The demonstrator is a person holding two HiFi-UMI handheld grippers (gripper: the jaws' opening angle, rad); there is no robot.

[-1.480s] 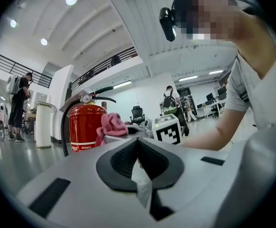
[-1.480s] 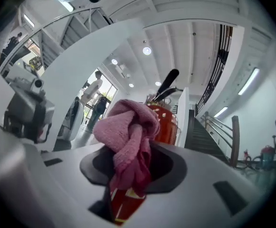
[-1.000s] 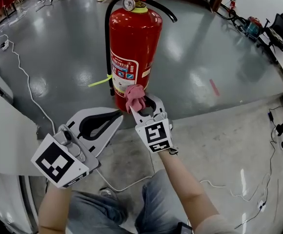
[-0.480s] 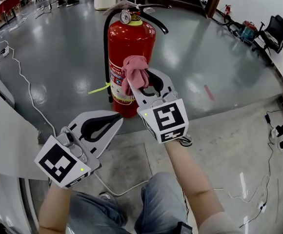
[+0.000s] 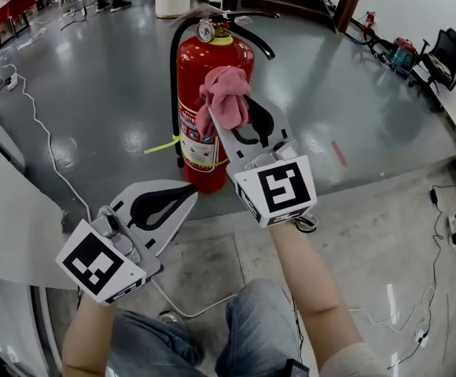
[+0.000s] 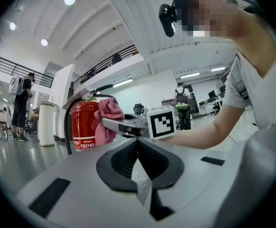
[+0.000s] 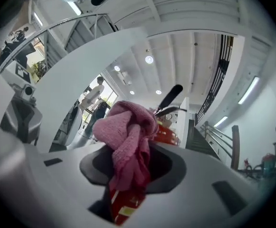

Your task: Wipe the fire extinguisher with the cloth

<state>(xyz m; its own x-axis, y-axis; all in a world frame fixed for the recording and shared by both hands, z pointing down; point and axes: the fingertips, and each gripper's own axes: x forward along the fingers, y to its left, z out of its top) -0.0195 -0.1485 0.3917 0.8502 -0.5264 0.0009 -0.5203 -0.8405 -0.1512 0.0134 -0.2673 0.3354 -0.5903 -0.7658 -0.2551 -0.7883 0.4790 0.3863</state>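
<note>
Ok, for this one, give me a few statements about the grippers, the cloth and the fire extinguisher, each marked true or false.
1. The right gripper is shut on the pink cloth. True.
2. The fire extinguisher lies on its side. False: it stands upright on the grey floor.
3. The left gripper grips the extinguisher's black hose. False: its jaws are together on nothing, and it is held low, apart from the extinguisher.
4. The cloth is up at the cylinder's upper part, below the pressure gauge. True.
</note>
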